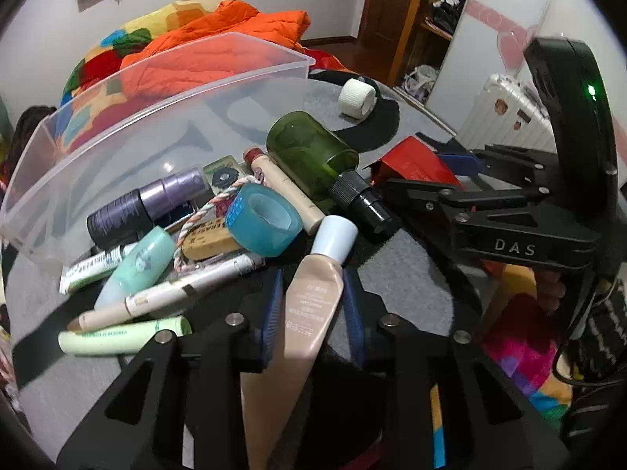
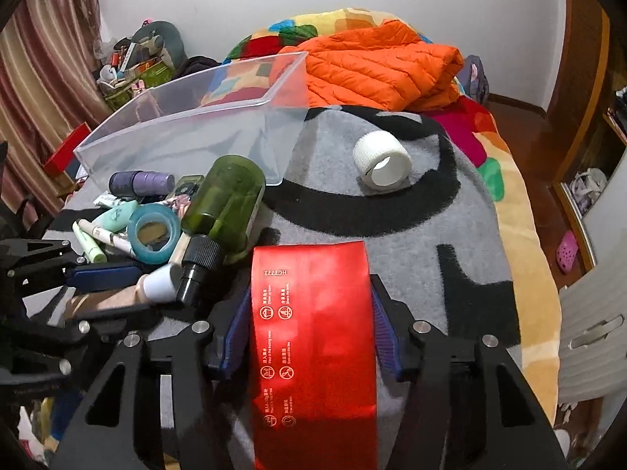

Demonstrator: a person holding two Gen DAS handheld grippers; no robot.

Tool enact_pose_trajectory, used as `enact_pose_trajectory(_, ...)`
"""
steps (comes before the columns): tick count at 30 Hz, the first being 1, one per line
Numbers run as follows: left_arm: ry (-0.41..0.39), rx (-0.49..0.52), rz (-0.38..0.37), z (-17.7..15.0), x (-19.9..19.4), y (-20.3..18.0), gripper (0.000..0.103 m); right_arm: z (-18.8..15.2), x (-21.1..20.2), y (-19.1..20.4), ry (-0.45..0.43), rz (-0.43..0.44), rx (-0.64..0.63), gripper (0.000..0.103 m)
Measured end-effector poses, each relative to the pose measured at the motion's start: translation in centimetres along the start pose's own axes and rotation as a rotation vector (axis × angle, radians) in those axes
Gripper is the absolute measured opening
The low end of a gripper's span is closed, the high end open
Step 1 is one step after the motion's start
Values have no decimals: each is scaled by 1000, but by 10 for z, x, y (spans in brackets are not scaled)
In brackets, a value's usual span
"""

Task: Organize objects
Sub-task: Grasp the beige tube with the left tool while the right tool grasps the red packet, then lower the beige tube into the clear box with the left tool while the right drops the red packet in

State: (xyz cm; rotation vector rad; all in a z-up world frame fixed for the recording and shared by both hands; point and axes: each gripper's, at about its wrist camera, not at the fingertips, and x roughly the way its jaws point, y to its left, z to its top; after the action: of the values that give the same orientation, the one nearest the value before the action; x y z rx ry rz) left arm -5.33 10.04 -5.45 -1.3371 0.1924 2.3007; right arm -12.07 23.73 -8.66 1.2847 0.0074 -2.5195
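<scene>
Clear plastic bin (image 2: 196,117): landmark, empty, on the grey-and-black rug. Beige cosmetic tube (image 1: 313,297) (pale blue cap): before the bin, at the clutter's near edge, clamped in the left tongs (image 1: 313,305). Red foil pouch (image 2: 313,333): right of the bin, clamped in the right tongs (image 2: 311,333). White gauze roll (image 2: 382,164): right of the bin.
</scene>
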Motion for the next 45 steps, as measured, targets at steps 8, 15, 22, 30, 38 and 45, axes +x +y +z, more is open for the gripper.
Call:
enact_pose_trajectory(8, -73, -53, -6, -6, -24, 5, 16, -3, -23, -2, -58, -2, 16, 51)
enact_pose_trajectory(15, -165, -120, 6, -9, -55, 17, 15, 12, -46, 10, -130, 6, -6, 51)
enact_pose_trajectory(22, -289, -203, 25, -6, -99, 44, 14, 39, -59, 31, -199, 33, -48, 51)
enact_pose_trajectory(30, -399, -250, 89, 4, -142, 70, 13, 75, -63, 46, -245, 79, -68, 51)
enact_pose_trajectory(38, -496, -264, 158, 29, -172, 95, 13, 114, -54, 63, -266, 97, -98, 51)
enact_pose_trajectory(45, -507, -263, 200, 61, -164, 122, 13, 148, -23, 73, -228, 97, -120, 51)
